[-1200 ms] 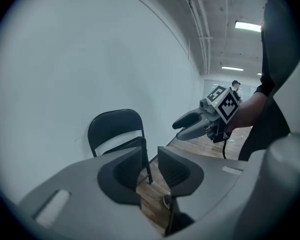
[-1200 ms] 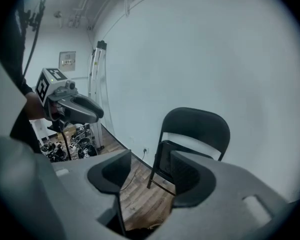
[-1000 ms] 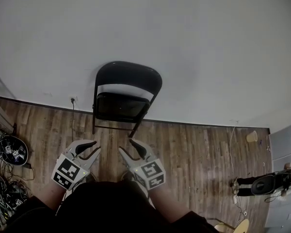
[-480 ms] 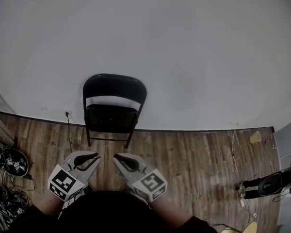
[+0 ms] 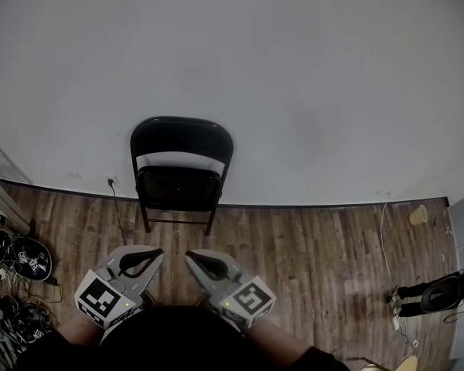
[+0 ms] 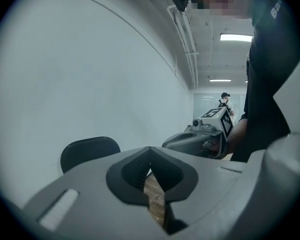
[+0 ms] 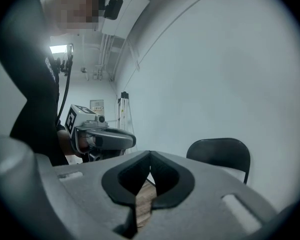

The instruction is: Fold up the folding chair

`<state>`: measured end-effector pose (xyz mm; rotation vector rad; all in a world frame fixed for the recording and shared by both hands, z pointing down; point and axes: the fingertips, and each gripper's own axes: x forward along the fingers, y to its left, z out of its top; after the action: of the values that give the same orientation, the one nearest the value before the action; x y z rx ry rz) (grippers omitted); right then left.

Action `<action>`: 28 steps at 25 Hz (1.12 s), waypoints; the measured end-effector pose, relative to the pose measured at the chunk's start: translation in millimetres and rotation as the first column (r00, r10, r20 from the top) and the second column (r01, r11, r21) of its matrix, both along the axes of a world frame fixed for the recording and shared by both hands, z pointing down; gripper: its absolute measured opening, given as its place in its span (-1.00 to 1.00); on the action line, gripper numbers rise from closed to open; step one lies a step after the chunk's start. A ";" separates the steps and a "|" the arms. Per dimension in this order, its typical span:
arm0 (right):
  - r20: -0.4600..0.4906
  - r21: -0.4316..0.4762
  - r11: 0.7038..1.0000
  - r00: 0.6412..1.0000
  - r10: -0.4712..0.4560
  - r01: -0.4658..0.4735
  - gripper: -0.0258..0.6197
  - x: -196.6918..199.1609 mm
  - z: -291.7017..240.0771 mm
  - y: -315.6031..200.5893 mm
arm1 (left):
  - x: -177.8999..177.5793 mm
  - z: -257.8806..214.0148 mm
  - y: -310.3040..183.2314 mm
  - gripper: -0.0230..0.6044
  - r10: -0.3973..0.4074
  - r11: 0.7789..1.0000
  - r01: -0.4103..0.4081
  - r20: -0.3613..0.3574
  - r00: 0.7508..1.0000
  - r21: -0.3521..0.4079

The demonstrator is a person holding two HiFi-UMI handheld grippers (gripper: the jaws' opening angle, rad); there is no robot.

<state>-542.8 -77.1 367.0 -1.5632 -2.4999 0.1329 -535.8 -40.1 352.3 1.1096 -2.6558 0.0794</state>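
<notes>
Folding chair (image 5: 182,135), seemingly against wall (image 5: 309,76), untouched

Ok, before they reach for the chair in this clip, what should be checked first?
1. Left hand-held gripper empty: ok, nothing between its jaws.
2. Right hand-held gripper empty: ok, nothing between its jaws.
3. Jaws apart, ready to grasp: not ok, both are shut.
4. Folding chair in view ahead, standing at the wall: ok.
5. Cable apart from the chair's legs: ok, it lies to the chair's left.
6. Chair open or already folded: cannot tell from these angles.
</notes>
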 end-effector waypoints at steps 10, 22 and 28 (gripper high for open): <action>-0.011 -0.028 0.999 0.999 0.046 -0.046 -0.91 2.7 13.1 -8.1 | 4.0 22.6 -12.7 -0.92 0.009 1.000 -0.008 -0.027 1.000 0.023; -0.017 -0.016 0.999 0.999 0.047 -0.047 -0.92 8.2 21.9 -0.7 | 9.3 28.5 -3.0 -0.92 -0.006 0.999 0.007 -0.032 0.999 0.031; -0.011 -0.011 0.998 0.998 0.055 -0.055 -0.92 10.8 16.6 3.6 | 13.9 28.7 1.2 -0.92 -0.007 1.000 0.007 -0.026 1.000 0.023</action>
<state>-532.0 -73.5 383.5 -1.4944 -2.5394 0.1627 -521.9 -38.9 381.0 1.1007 -2.6446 0.0329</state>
